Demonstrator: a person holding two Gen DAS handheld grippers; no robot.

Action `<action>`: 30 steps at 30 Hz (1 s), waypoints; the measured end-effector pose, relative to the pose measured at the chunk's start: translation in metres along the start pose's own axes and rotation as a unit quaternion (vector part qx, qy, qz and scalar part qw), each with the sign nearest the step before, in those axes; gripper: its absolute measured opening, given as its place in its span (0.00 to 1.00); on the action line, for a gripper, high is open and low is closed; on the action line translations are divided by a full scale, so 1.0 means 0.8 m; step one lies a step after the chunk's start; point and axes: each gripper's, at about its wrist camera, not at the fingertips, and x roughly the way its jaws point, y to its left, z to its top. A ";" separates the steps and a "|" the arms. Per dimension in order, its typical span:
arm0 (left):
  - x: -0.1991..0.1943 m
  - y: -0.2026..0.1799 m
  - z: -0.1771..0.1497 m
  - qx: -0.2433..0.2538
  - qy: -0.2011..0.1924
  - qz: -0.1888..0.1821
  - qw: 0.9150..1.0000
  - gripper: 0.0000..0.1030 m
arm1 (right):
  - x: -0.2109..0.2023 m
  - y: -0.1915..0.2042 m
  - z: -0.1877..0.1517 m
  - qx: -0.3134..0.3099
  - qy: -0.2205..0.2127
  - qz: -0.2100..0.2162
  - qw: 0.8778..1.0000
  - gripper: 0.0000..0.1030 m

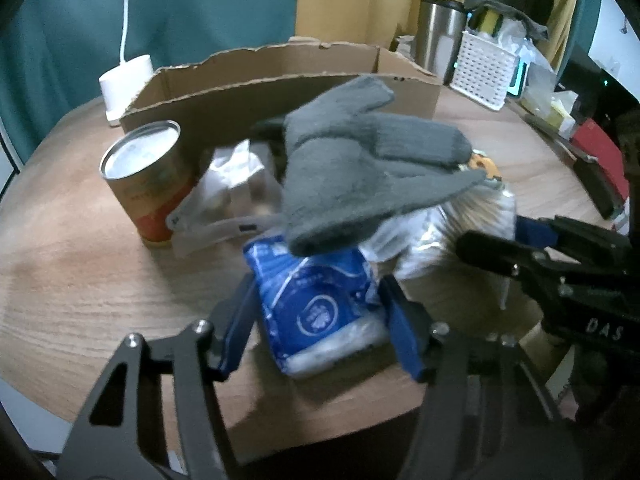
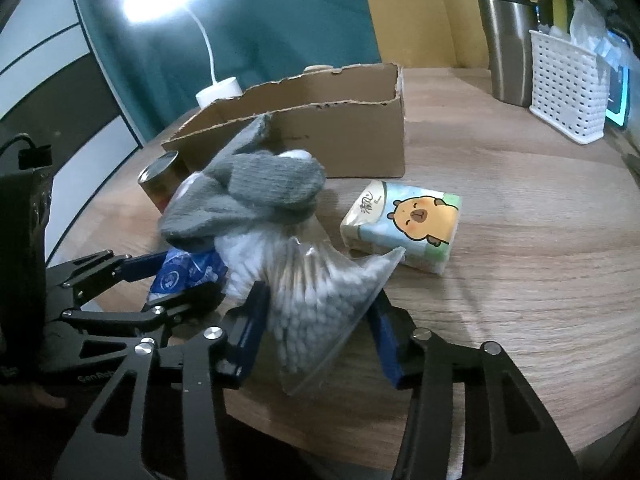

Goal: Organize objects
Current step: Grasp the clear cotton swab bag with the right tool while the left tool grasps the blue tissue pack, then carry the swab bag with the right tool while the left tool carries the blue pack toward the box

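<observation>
The left tool [image 1: 316,320] is set around the blue packet [image 1: 320,316], one blue finger on either side; whether the pads are already pressing on it cannot be told, though the fingers stand just beside the wrapper. The right tool [image 2: 316,320] brackets the clear bag of cotton swabs [image 2: 320,300] in the same way, and there too contact cannot be told for certain. Both things lie on the table [image 2: 520,280] in a pile, with the grey glove [image 1: 360,168] draped over their far ends. The open cardboard box [image 2: 320,128] stands behind the pile, a tin can [image 1: 148,184] to its left, and a tissue pack [image 2: 404,224] lies just beside the swab bag.

If the things are meant for the box, as is judged, each should be gripped across its middle, not at a loose edge, since the bag's film is likely to slip and crumple. A gentle squeeze is advised for the soft blue packet. The glove may be dragged along or tipped off when either item is lifted, so a slow, low draw from under it is preferable. The two tools are close together and should be moved one at a time.
</observation>
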 end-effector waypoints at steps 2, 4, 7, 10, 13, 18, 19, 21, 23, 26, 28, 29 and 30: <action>-0.003 0.002 0.000 -0.003 -0.002 -0.006 1.000 0.59 | -0.002 -0.001 0.001 0.002 0.000 0.000 1.000 0.46; -0.008 0.003 0.000 -0.004 -0.004 -0.009 1.000 0.59 | -0.005 0.000 0.001 -0.002 0.001 -0.003 1.000 0.46; -0.018 0.004 -0.001 -0.004 -0.011 -0.011 1.000 0.58 | -0.011 0.001 0.004 -0.005 -0.002 -0.007 1.000 0.45; -0.027 0.006 -0.002 -0.003 -0.018 -0.011 1.000 0.57 | -0.020 0.000 0.006 -0.005 -0.007 -0.015 1.000 0.44; -0.034 0.008 -0.002 -0.004 -0.023 -0.013 1.000 0.56 | -0.029 -0.001 0.007 -0.006 -0.013 -0.023 1.000 0.44; -0.046 0.017 -0.005 -0.009 -0.030 -0.014 0.999 0.56 | -0.045 -0.001 0.009 -0.009 -0.025 -0.041 0.999 0.44; -0.048 0.019 -0.005 -0.010 -0.032 -0.013 0.999 0.56 | -0.049 -0.001 0.010 -0.009 -0.027 -0.046 0.999 0.44; -0.053 0.023 -0.005 -0.013 -0.037 -0.012 0.999 0.56 | -0.054 -0.004 0.012 -0.008 -0.031 -0.052 0.998 0.44; -0.059 0.027 -0.006 -0.016 -0.042 -0.009 0.999 0.56 | -0.060 -0.005 0.014 -0.007 -0.035 -0.058 0.998 0.44; -0.068 0.035 -0.004 -0.022 -0.051 -0.006 0.998 0.56 | -0.067 -0.006 0.016 -0.008 -0.040 -0.065 0.997 0.44; -0.076 0.040 -0.001 -0.024 -0.060 -0.002 0.998 0.56 | -0.071 -0.006 0.020 -0.009 -0.043 -0.067 0.997 0.44; -0.078 0.043 0.000 -0.025 -0.062 -0.001 0.998 0.56 | -0.073 -0.005 0.022 -0.010 -0.045 -0.069 0.997 0.44; -0.080 0.044 0.002 -0.026 -0.064 0.001 0.998 0.56 | -0.074 -0.004 0.024 -0.011 -0.047 -0.070 0.996 0.44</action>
